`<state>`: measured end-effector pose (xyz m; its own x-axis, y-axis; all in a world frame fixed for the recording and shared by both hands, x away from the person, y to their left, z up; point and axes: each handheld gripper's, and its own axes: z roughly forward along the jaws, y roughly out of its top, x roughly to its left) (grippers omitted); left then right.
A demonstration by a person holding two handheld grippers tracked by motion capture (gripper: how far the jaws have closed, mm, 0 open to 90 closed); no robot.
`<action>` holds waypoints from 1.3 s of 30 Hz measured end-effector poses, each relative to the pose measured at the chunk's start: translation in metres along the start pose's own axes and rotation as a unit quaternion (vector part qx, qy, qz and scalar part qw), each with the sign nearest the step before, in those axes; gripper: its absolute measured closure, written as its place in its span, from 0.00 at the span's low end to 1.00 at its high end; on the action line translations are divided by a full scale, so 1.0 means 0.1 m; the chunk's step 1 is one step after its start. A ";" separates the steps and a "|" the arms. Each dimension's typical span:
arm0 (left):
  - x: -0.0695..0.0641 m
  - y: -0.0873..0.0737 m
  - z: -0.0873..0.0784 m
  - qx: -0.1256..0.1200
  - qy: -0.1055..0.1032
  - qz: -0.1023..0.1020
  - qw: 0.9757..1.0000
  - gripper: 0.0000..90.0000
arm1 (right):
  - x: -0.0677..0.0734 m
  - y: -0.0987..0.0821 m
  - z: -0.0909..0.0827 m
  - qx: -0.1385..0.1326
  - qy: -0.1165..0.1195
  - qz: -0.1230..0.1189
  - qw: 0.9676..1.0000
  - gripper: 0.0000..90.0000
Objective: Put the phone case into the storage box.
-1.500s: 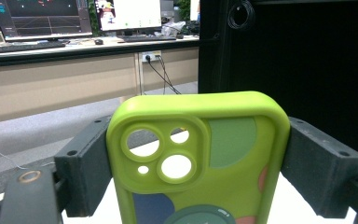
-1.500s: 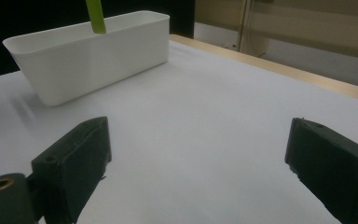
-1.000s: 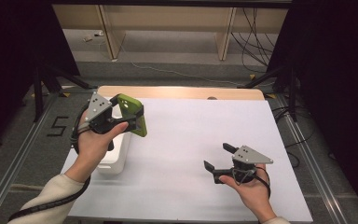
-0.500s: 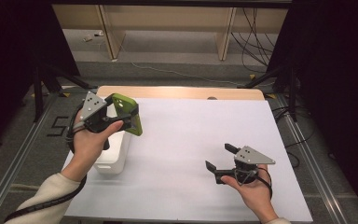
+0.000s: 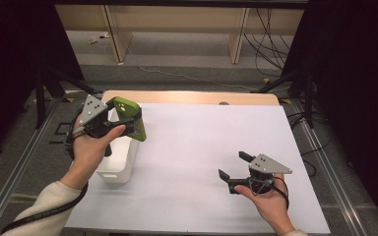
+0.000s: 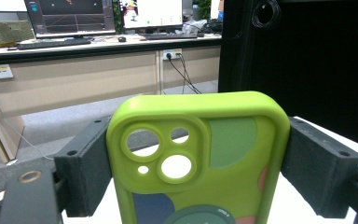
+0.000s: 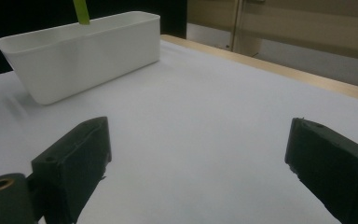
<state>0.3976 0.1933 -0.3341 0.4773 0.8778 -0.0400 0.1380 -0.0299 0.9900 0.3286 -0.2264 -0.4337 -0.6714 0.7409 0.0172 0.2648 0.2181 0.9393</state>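
A lime-green phone case (image 5: 131, 118) with camera cutouts and coloured patches (image 6: 200, 158) is clamped across its width between the jaws of my left gripper (image 5: 123, 117), held up above the white bin (image 5: 119, 160) at the table's left edge. My right gripper (image 5: 232, 167) rests low over the white table surface at the front right, open, with nothing between its jaws. In the right gripper view the white bin (image 7: 84, 51) stands ahead to the left, with a sliver of the green case (image 7: 80, 11) above it.
A white sheet (image 5: 202, 147) covers the table, with a wooden strip (image 5: 187, 97) along the far edge. Metal rails run down both sides. Desks, monitors and cables (image 6: 74, 18) stand beyond the table.
My left hand has drifted slightly left and back with the phone case, bringing it more over the bin. The right hand has stayed in place.
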 end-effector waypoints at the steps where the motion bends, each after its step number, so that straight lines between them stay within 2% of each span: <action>1: 0.01 0.00 0.00 0.000 0.001 -0.001 1.000 0.18 | 0.00 0.00 0.00 0.000 0.000 0.001 1.000 0.09; 34: 0.19 0.02 -0.02 0.001 0.020 0.001 1.000 0.18 | -0.01 -0.01 0.01 0.001 0.000 0.001 1.000 0.09; 35: 0.22 0.03 -0.01 -0.005 0.022 0.019 1.000 0.18 | -0.01 -0.01 0.01 0.002 0.001 0.001 1.000 0.09; 39: 0.24 0.03 -0.01 -0.004 0.025 0.020 0.999 0.18 | -0.01 -0.01 0.01 0.002 0.000 0.001 1.000 0.09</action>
<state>0.4086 0.2150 -0.3320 0.4388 0.8986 0.0055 0.1124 -0.0609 0.9918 0.3294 -0.2266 -0.4352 -0.6704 0.7418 0.0190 0.2691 0.2191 0.9379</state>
